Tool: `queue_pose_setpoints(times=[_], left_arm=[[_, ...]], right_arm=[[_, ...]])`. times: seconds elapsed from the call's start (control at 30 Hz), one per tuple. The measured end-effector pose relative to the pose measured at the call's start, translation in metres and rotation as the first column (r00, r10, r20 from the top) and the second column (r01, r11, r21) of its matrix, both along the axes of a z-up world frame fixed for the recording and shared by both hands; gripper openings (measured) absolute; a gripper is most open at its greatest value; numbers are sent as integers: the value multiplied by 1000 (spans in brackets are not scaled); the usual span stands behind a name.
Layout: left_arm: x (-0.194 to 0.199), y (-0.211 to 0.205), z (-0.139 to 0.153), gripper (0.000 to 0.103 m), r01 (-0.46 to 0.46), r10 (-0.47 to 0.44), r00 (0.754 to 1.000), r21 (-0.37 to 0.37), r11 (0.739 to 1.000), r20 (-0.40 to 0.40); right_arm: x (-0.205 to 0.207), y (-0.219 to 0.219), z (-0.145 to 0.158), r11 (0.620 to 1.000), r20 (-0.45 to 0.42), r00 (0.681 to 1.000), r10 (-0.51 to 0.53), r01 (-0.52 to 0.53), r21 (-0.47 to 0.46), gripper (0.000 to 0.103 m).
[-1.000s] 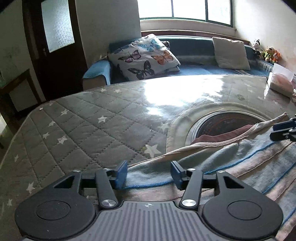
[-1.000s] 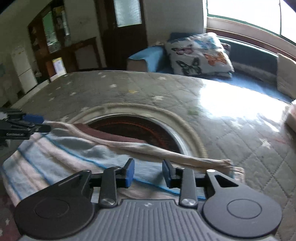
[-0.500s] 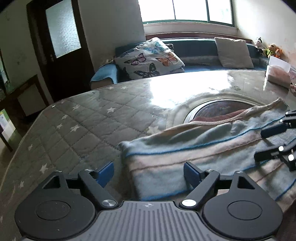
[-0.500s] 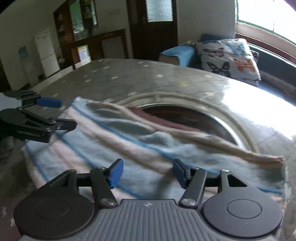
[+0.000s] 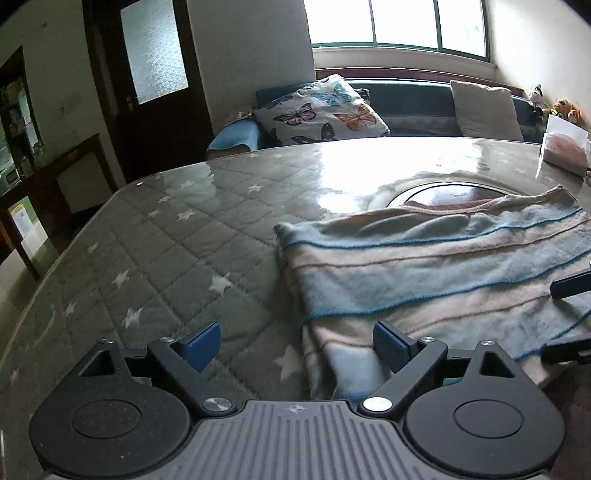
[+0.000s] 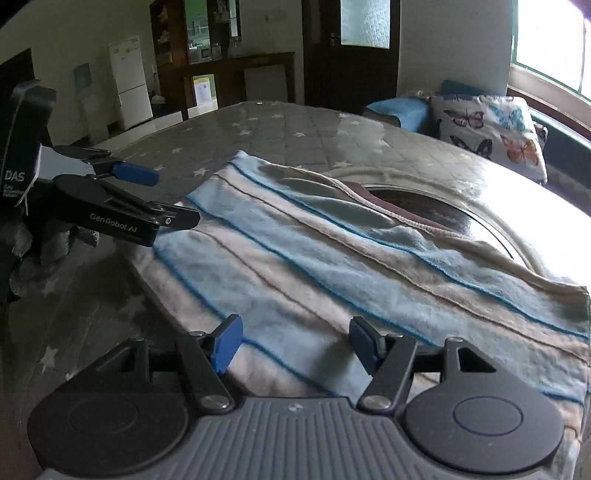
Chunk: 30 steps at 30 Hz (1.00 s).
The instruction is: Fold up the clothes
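Striped garment point(image 5: 436, 273): pale blue and pink bands with thin blue lines, folded flat on the quilted star-print table cover point(image 5: 155, 236). It lies toward the table's near edge, its far edge overlapping the round dark inset point(image 6: 424, 206) at the table's centre. A maroon layer point(image 6: 373, 195) shows under its far hem.

Left gripper point(image 5: 295, 345): jaws spread wide, holding nothing; the right fingertip sits over the garment's near left corner, the left one over bare cover.

Right gripper point(image 6: 295, 341): jaws parted, empty, poised over the garment's near edge.

Background: butterfly-print cushion point(image 5: 321, 110) on a blue sofa point(image 5: 406, 103) under the window point(image 5: 399, 22); dark door point(image 5: 155, 77); white refrigerator point(image 6: 129, 81).
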State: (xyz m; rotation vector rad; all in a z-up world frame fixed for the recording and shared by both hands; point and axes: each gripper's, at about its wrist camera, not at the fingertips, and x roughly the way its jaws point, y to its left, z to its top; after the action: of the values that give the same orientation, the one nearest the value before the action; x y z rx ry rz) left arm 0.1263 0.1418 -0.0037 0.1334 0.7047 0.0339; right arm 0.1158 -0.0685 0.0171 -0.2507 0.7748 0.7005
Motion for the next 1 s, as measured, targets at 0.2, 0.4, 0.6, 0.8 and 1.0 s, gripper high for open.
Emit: queue_pose_setpoints(times=[0.2,0.4,0.6,0.8,1.0], left_arm=[[-14,7,1,91,-35,36,999,-31,999,7],[-24,12,2,88,-61,62,998,-63,996,14],[-30,20,-1,88,-99,100,995,-79,992,8],[-35,25,-3,88,-120,120,993,-95,988,3],[-35,21,-1,88,-121,122,993,-78,990,0]], right_arm=[[-15,-9,3,1000,0,1000,-13,13,9,71],[-22,-41,7,991,-10,993,-121,122,46,71],[-27,-80,8,961,-20,964,-265,266,71,71],[-28,-123,3,917,-29,919,-393,394,69,72],[-25,-147,14,874,-38,883,-467,468,128,72]])
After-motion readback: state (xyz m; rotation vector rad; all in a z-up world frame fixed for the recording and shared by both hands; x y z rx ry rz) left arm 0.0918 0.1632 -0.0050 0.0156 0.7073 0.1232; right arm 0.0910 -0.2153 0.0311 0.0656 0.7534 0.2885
